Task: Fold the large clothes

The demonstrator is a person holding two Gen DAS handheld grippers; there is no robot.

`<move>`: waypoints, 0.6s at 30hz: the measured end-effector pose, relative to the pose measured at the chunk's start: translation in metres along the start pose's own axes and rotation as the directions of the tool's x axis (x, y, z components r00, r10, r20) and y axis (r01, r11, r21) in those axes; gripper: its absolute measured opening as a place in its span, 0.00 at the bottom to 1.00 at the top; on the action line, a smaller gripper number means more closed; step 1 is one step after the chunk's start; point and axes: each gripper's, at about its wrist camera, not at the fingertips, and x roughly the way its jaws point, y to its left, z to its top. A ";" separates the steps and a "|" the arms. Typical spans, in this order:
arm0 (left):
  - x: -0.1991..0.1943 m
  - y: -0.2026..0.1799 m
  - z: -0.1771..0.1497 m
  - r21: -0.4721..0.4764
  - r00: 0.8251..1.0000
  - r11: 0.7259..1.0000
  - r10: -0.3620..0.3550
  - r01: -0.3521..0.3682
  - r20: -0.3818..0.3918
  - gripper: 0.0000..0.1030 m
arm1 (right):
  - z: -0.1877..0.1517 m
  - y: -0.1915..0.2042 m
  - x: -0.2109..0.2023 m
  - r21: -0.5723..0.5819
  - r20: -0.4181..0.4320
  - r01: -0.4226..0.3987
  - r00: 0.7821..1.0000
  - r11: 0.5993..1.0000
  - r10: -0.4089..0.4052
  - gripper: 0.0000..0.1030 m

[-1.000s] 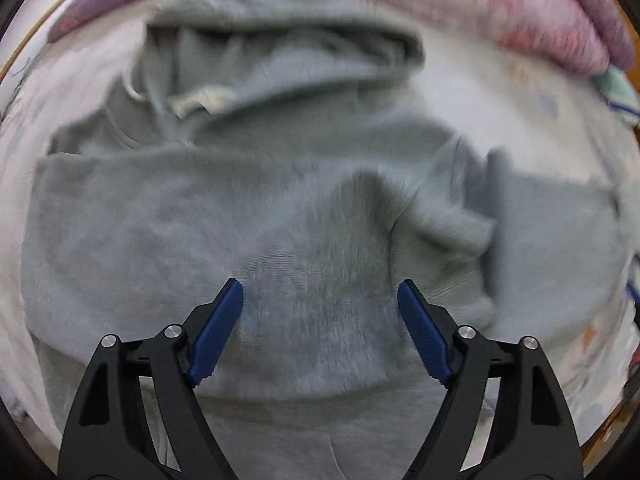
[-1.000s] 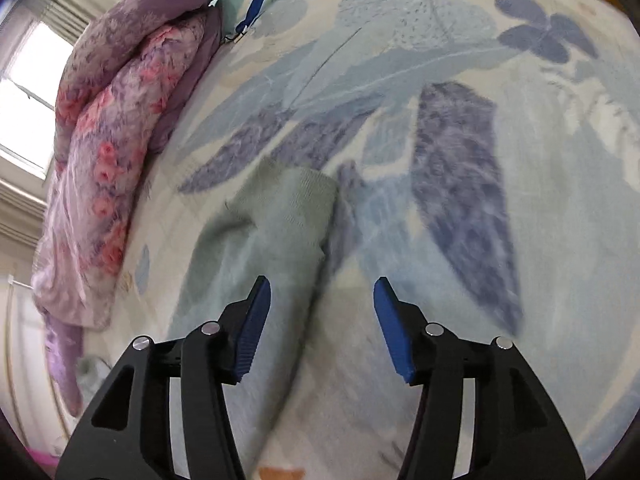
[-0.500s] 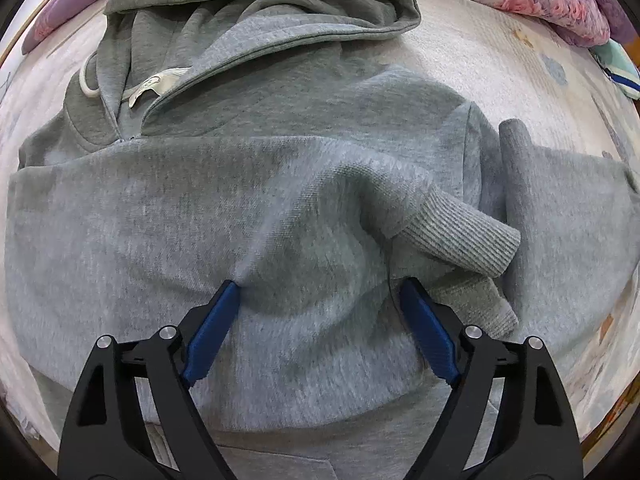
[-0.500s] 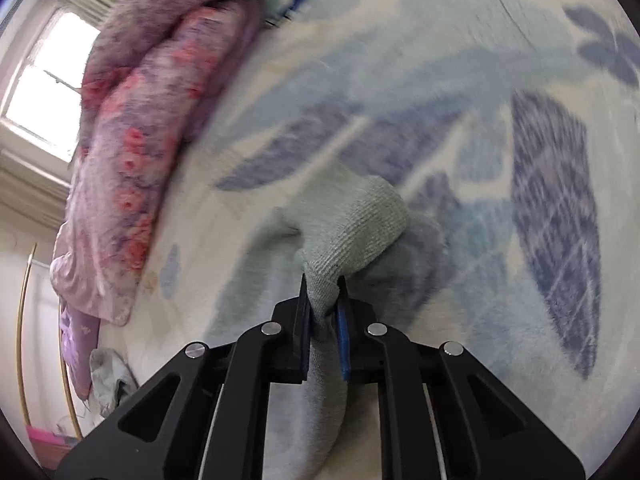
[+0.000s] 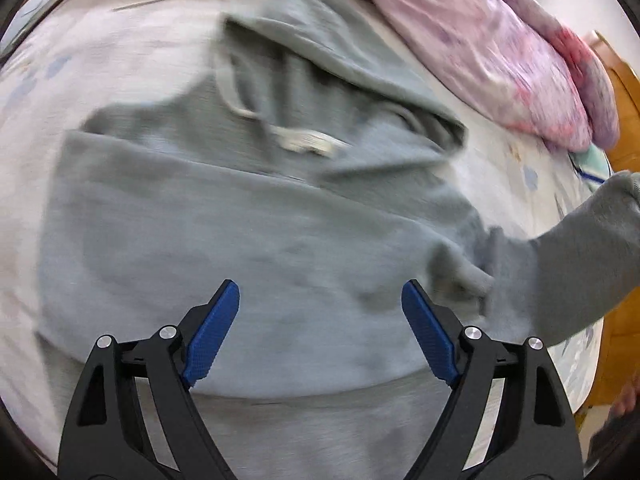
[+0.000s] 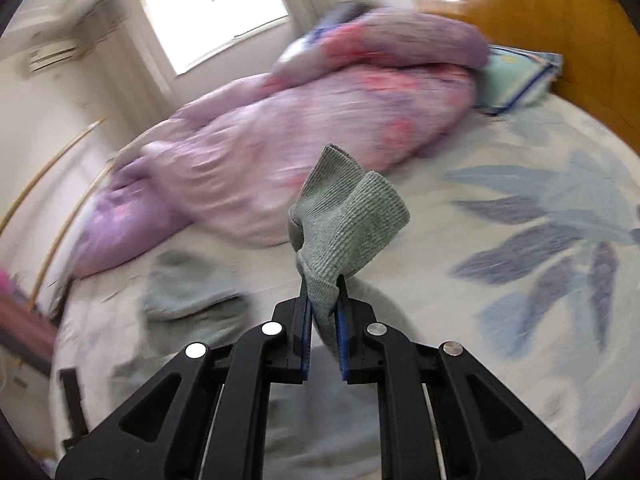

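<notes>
The bed (image 6: 500, 152), covered in a pale leaf-print sheet, carries a grey hoodie (image 5: 240, 220) at centre, a pink-purple quilt (image 6: 320, 132) at 12 o'clock, and apparently a pillow (image 6: 516, 76) at 1 o'clock.

Home bedroom: bed w/ leaf-print sheet (image 6: 532, 216), pink quilt (image 6: 304, 140) centre frame, window (image 6: 216, 12) upper left (wooden headboard (image 6: 560, 28) upper right).

The grey hoodie (image 5: 248, 232) is soft matt fleece with a ribbed knit cuff (image 6: 352, 216); the headboard (image 6: 560, 20) is glossy wood.
</notes>
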 end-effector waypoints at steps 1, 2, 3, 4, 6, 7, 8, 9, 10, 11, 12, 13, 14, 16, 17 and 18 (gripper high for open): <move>-0.011 0.021 0.003 -0.018 1.000 1.000 0.008 -0.008 0.011 0.81 | -0.008 0.027 0.000 -0.014 -0.012 -0.027 1.000 1.000 0.027 0.09; -0.018 0.034 0.006 -0.031 1.000 0.999 0.010 -0.009 0.018 0.81 | -0.014 0.045 0.000 -0.021 -0.026 -0.042 0.999 0.999 0.042 0.10; -0.025 0.048 0.008 -0.049 1.000 0.999 0.015 -0.014 0.023 0.81 | -0.022 0.067 0.001 -0.021 -0.046 -0.071 0.997 0.997 0.070 0.10; -0.033 0.067 0.010 -0.066 0.999 0.998 0.022 -0.020 0.028 0.81 | -0.033 0.094 0.003 -0.019 -0.062 -0.110 0.992 0.994 0.109 0.10; -0.051 0.104 0.013 -0.096 0.998 0.995 0.043 -0.038 0.048 0.81 | -0.051 0.133 0.006 -0.039 -0.088 -0.148 0.986 0.988 0.144 0.10; -0.058 0.118 0.012 -0.103 0.997 0.994 0.047 -0.041 0.054 0.81 | -0.065 0.160 0.012 -0.058 -0.119 -0.176 0.979 0.983 0.168 0.10; -0.064 0.133 0.012 -0.109 0.997 0.993 0.055 -0.049 0.056 0.81 | -0.074 0.177 0.015 -0.066 -0.136 -0.191 0.974 0.979 0.180 0.10; -0.069 0.149 0.011 -0.113 0.996 0.991 0.070 -0.064 0.052 0.81 | -0.088 0.198 0.021 -0.072 -0.162 -0.210 0.967 0.975 0.197 0.10; -0.073 0.158 0.010 -0.114 0.996 0.991 0.077 -0.071 0.051 0.81 | -0.104 0.219 0.028 -0.086 -0.190 -0.228 0.959 0.970 0.208 0.10; -0.078 0.170 0.008 -0.114 0.995 0.990 0.084 -0.077 0.054 0.81 | -0.114 0.233 0.034 -0.103 -0.213 -0.236 0.954 0.966 0.211 0.10; -0.081 0.178 0.007 -0.115 0.994 0.990 0.091 -0.084 0.054 0.81 | -0.132 0.253 0.043 -0.123 -0.252 -0.244 0.945 0.962 0.207 0.10; -0.084 0.189 0.004 -0.114 0.993 0.989 0.100 -0.093 0.056 0.81 | -0.150 0.271 0.055 -0.131 -0.298 -0.257 0.931 0.957 0.209 0.10; -0.086 0.197 0.001 -0.112 0.993 0.989 0.106 -0.099 0.059 0.81 | -0.163 0.282 0.061 -0.138 -0.324 -0.266 0.922 0.954 0.211 0.10; -0.090 0.215 -0.007 -0.123 0.992 0.987 0.113 -0.105 0.054 0.81 | -0.196 0.310 0.082 -0.204 -0.371 -0.265 0.912 0.942 0.176 0.13; -0.091 0.223 -0.010 -0.132 0.993 0.986 0.111 -0.103 0.050 0.81 | -0.210 0.320 0.088 -0.222 -0.386 -0.260 0.908 0.940 0.160 0.14; -0.091 0.231 -0.014 -0.142 0.992 0.984 0.116 -0.108 0.045 0.81 | -0.222 0.327 0.099 -0.235 -0.418 -0.253 0.898 0.938 0.137 0.15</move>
